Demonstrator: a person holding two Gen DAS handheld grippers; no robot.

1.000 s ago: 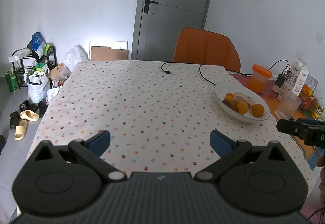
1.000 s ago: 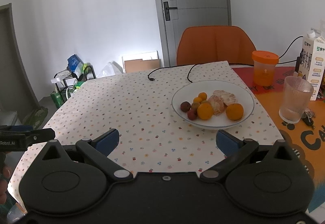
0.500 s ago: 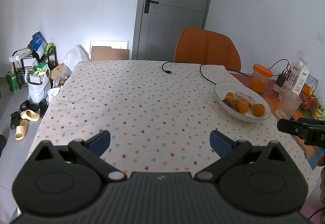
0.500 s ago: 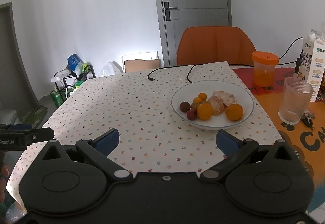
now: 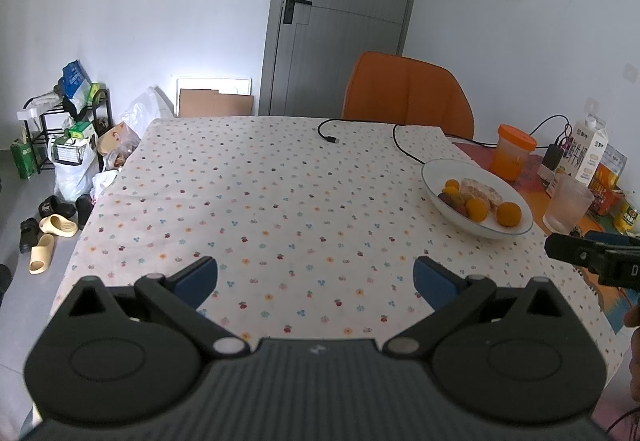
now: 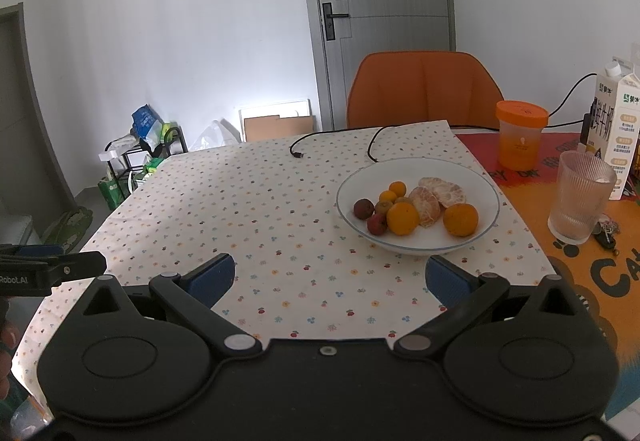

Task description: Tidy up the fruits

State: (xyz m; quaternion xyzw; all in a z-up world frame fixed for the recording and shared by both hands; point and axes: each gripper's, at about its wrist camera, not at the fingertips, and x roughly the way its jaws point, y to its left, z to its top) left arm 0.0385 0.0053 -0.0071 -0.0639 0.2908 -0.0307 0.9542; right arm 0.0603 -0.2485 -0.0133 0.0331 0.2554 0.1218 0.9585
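A white bowl sits on the dotted tablecloth at the right and also shows in the left wrist view. It holds whole oranges, peeled orange pieces, small kumquats and dark red fruits. My right gripper is open and empty, low over the cloth just in front of the bowl. My left gripper is open and empty over the cloth near the front edge, well left of the bowl.
A ribbed glass, an orange-lidded cup and a milk carton stand to the right of the bowl. A black cable lies at the table's far side. An orange chair stands behind the table.
Both grippers have barely moved; the views shifted very slightly. The bowl and fruits stay in place.
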